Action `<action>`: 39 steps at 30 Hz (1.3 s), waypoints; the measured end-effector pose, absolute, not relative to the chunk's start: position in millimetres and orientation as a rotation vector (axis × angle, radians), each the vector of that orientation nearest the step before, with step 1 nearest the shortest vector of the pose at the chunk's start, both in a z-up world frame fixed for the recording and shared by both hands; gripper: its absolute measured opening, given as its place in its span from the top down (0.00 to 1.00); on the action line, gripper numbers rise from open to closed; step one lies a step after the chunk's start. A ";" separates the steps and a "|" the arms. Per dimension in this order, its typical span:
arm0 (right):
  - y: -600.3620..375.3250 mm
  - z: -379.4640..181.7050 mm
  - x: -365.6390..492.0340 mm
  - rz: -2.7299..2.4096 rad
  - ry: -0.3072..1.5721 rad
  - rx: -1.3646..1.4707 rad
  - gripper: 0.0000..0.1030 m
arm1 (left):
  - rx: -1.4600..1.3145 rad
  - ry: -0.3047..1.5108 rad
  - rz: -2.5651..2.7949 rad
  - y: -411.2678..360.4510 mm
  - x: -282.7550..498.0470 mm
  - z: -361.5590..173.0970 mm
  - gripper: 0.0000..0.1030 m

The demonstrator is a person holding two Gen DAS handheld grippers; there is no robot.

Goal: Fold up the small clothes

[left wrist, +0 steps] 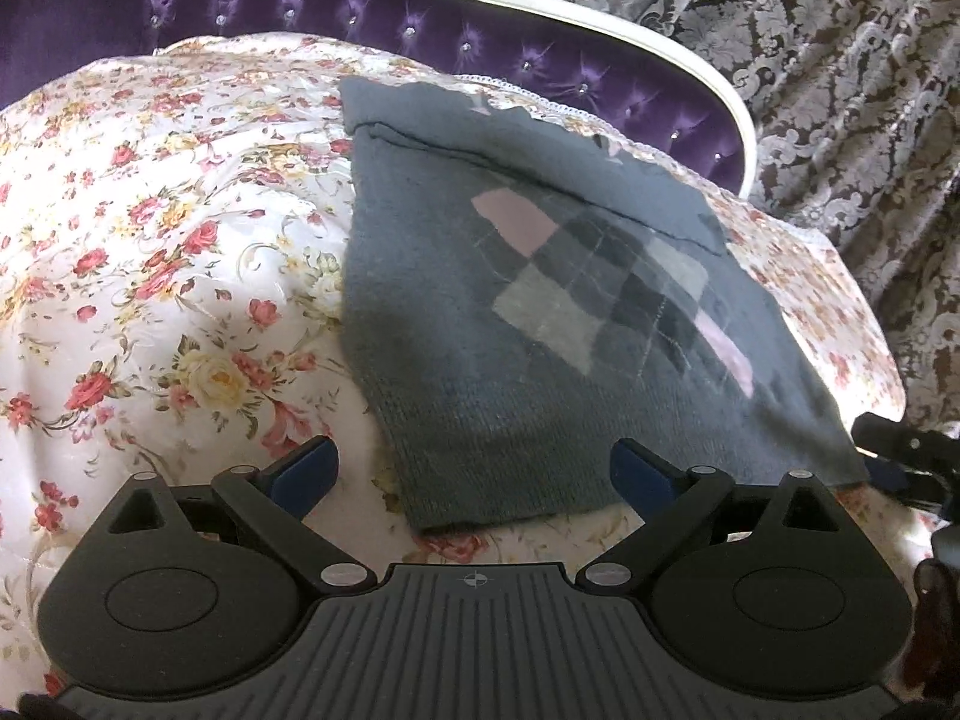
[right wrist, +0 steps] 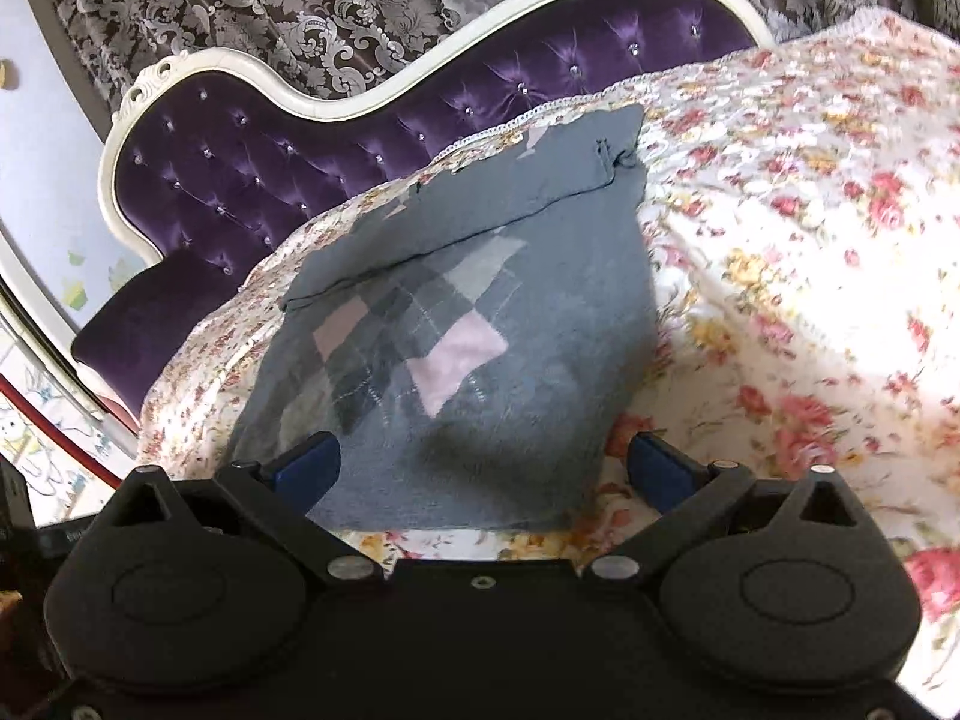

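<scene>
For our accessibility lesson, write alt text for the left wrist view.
A grey sweater with a diamond pattern lies partly folded on a flowered bedspread. The left gripper hovers at its near hem, jaws open, and a purple headboard stands behind.

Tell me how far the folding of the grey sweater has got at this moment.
Done: the sweater lies on the floral bedspread as a compact shape, with a flap folded across its far end. In hand: nothing; the left gripper and right gripper hang over the near hem with jaws open. Left: probably one more fold from the near edge, though it may already count as finished.
</scene>
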State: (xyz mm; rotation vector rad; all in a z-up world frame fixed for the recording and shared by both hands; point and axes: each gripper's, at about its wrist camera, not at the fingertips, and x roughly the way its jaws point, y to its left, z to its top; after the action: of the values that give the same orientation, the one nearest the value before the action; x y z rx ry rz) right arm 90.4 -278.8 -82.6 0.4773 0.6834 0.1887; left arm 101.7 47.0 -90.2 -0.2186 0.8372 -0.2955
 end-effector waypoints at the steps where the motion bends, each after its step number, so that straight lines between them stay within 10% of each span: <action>1: -278.0 -84.4 91.5 0.192 0.686 0.482 0.01 | -0.221 0.836 -0.300 46.5 102.8 -90.9 0.04; 19: -286.9 -98.8 105.1 0.268 0.702 0.631 0.00 | -0.069 0.825 -0.317 19.6 107.3 -97.9 0.06; 24: -292.3 -100.8 106.8 0.286 0.710 0.674 0.00 | -0.099 0.808 -0.302 26.8 105.3 -95.8 0.30; 32: -283.1 -96.8 109.7 0.280 0.740 0.602 0.00 | -0.164 0.831 -0.317 40.4 107.1 -93.0 0.38; 37: -281.8 -96.3 108.4 0.272 0.751 0.583 0.14 | -0.175 0.827 -0.302 46.0 107.4 -94.1 0.64; 39: -281.7 -96.0 108.3 0.261 0.756 0.579 0.33 | -0.195 0.829 -0.294 49.1 109.7 -95.0 0.90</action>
State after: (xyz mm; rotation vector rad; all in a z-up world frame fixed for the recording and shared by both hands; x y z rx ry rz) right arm 108.3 -281.7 -96.0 0.5792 0.7564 0.2608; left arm 109.7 49.1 -95.0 -0.1945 0.8295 -0.2937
